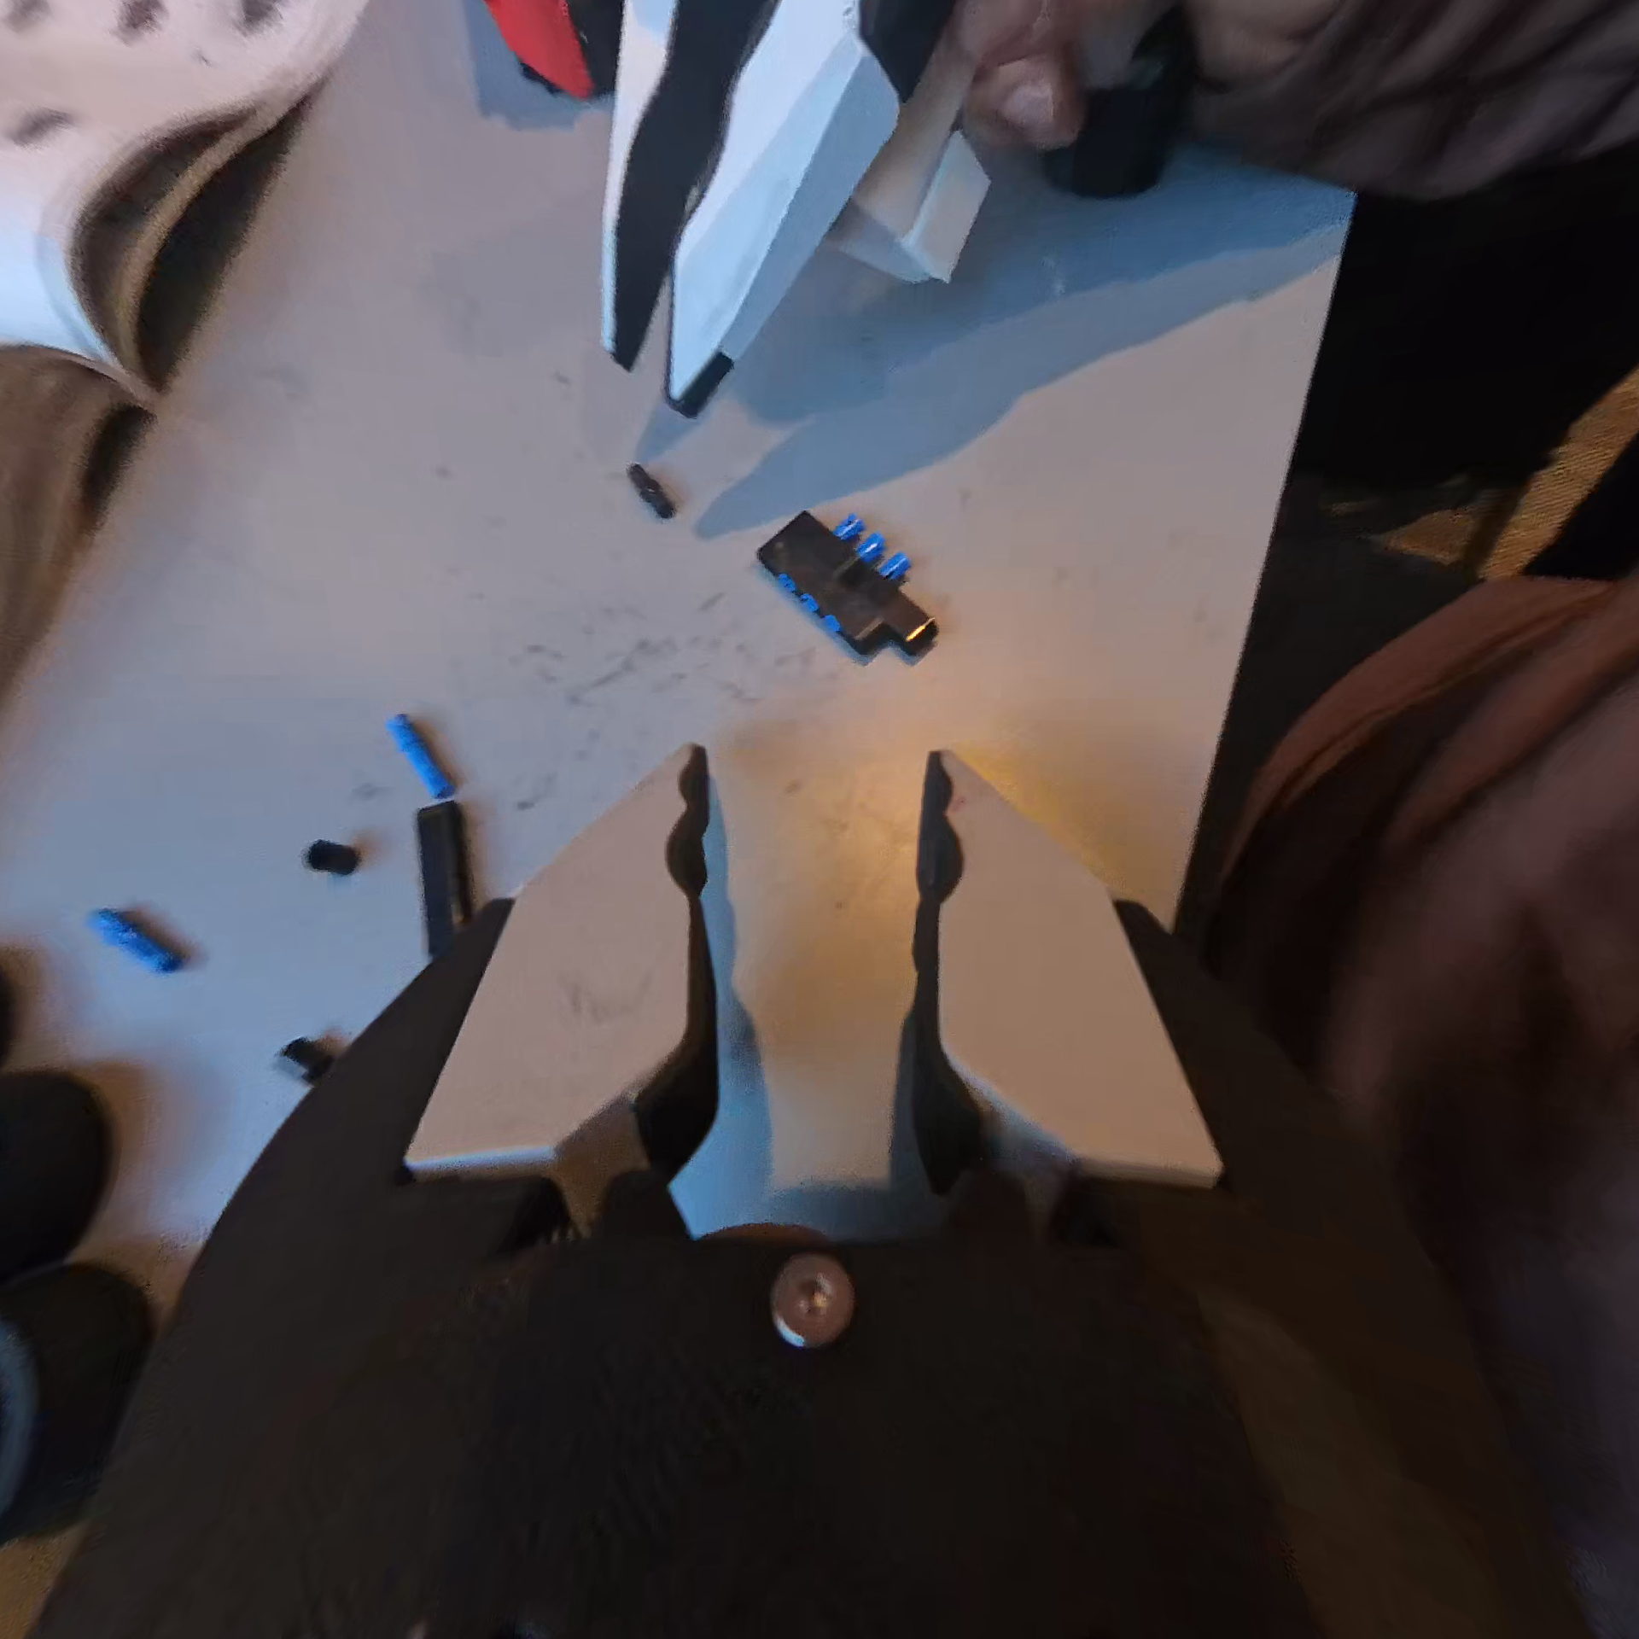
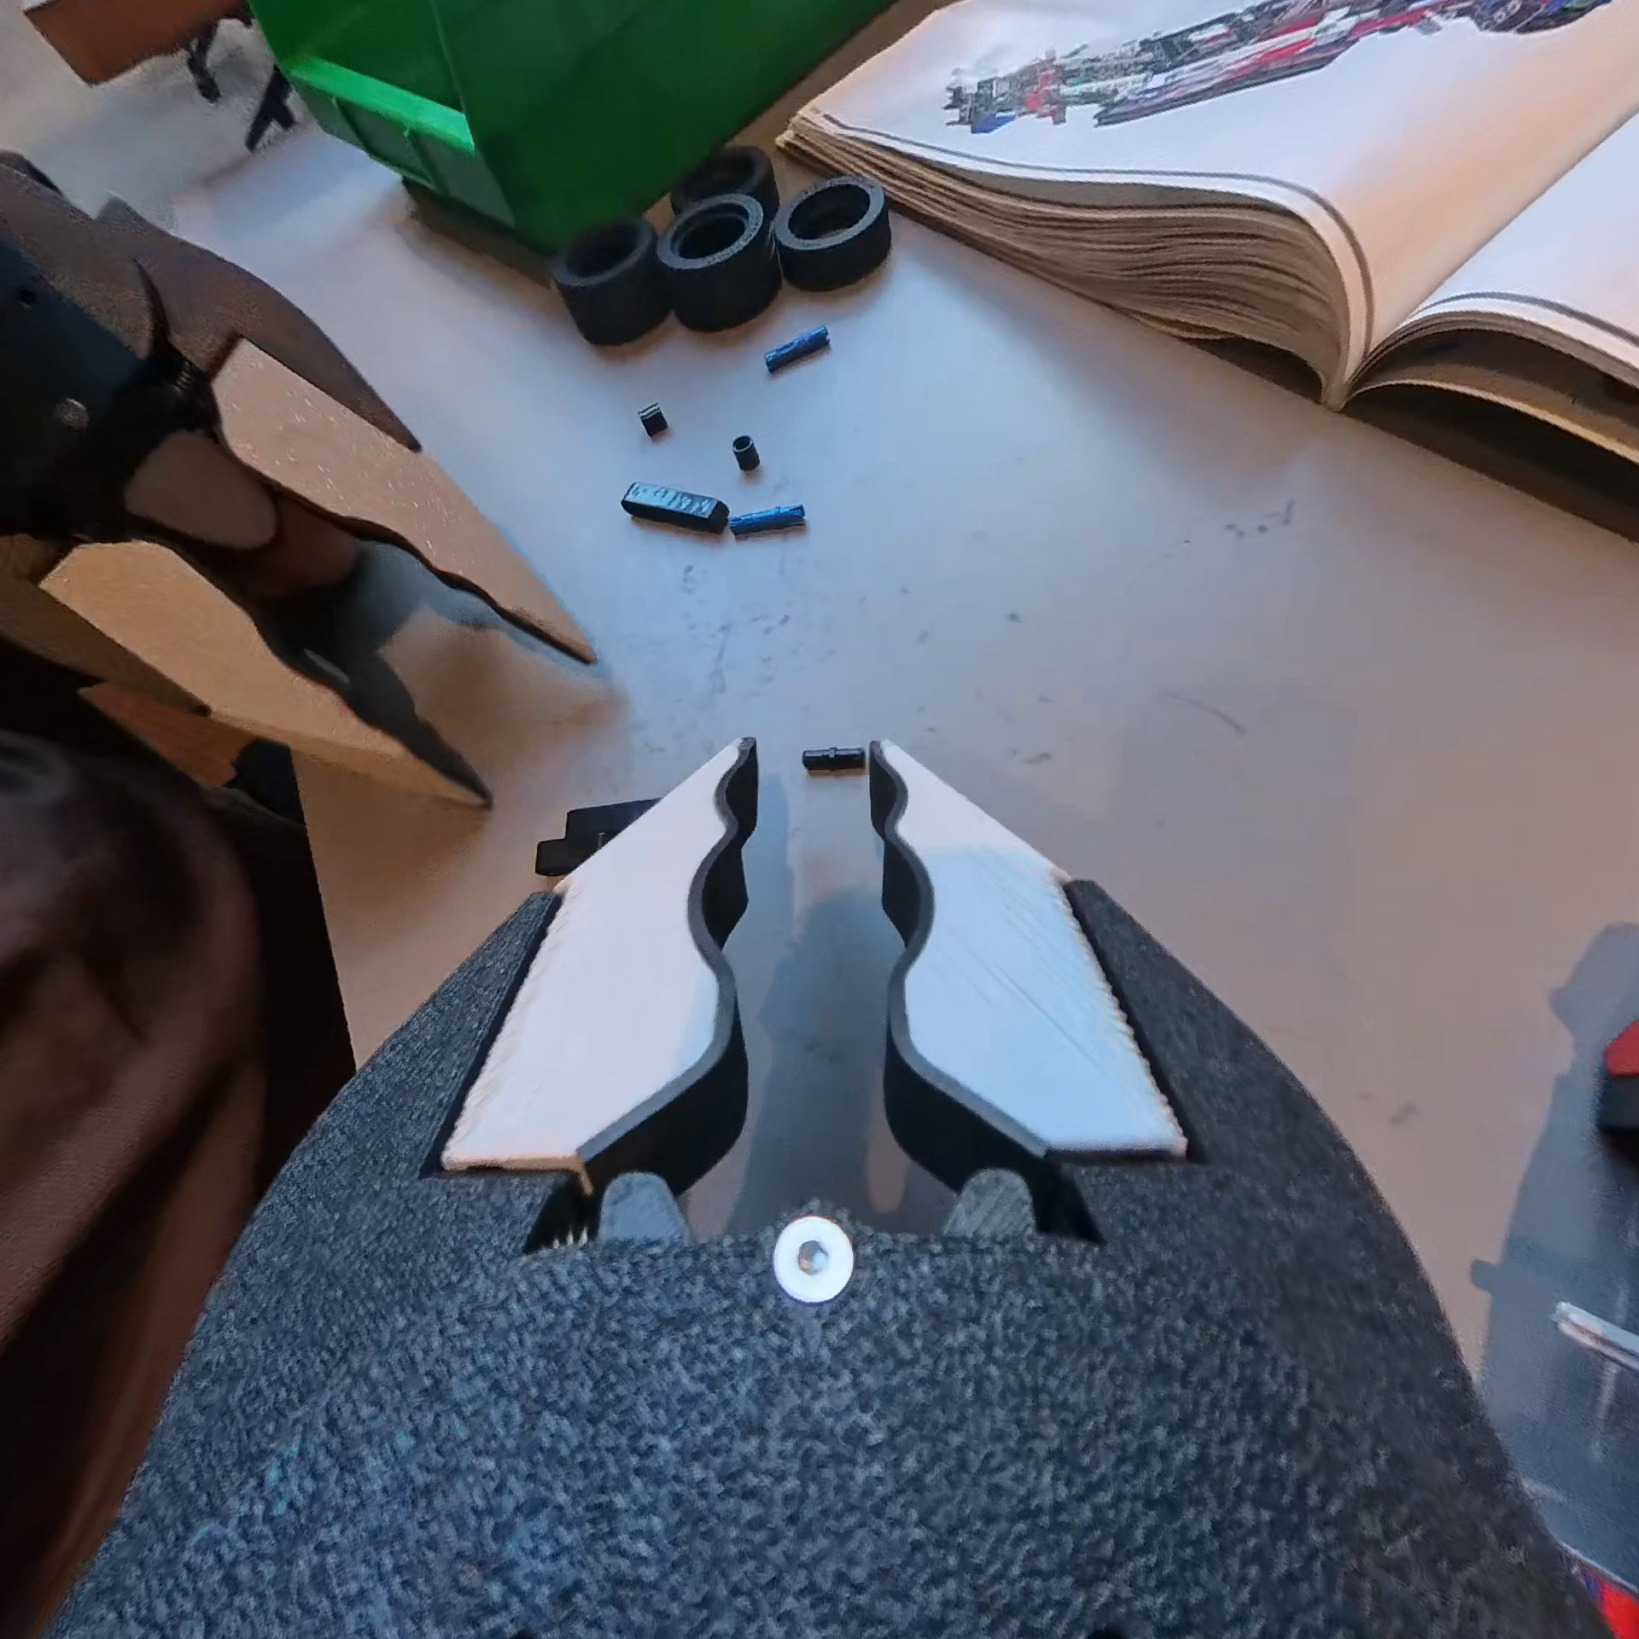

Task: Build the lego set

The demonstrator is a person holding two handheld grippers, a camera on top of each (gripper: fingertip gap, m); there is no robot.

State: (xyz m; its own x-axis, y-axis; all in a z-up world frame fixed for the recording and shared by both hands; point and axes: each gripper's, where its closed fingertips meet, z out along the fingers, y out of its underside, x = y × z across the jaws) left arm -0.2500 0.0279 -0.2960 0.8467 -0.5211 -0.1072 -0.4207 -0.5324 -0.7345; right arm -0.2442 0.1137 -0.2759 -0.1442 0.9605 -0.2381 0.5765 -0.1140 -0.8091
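Black pin [image 2: 834,758] lying crosswise on the white worktop [image 2: 1109,674], just past the tips of the right gripper [image 2: 813,756], in line with the gap between its fingers [image 2: 639,958] but not touching either. Fingers parted by a moderate gap, gripping nothing, tips low over the worktop. Black assembly [image 1: 847,585] with blue pins pushed through it resting flat a little way off, partly hidden behind the right gripper's left finger in the right wrist view, lying ahead and slightly right of the left gripper [image 1: 816,767] in the left wrist view. Left gripper's fingers [image 1: 603,958] spread wide, empty, well short of the assembly.

Farther out, loose parts scattered to the left of the left gripper: black beam [image 1: 442,874], blue pin [image 1: 421,756] at its far end, second blue pin [image 1: 135,940], short black bushes [image 1: 333,857] near them. Same cluster visible beyond the right gripper in its own view, with four black tyres [image 2: 718,248] grouped behind it, touching one another. Green bin [image 2: 550,98] just beyond the tyres. Open booklet [image 2: 1242,177] on the far right of the worktop. Red part [image 2: 1623,1086] at the right edge, cut off by the frame. Hand [image 1: 1029,80] gripping the right gripper's handle at the top of the left wrist view.
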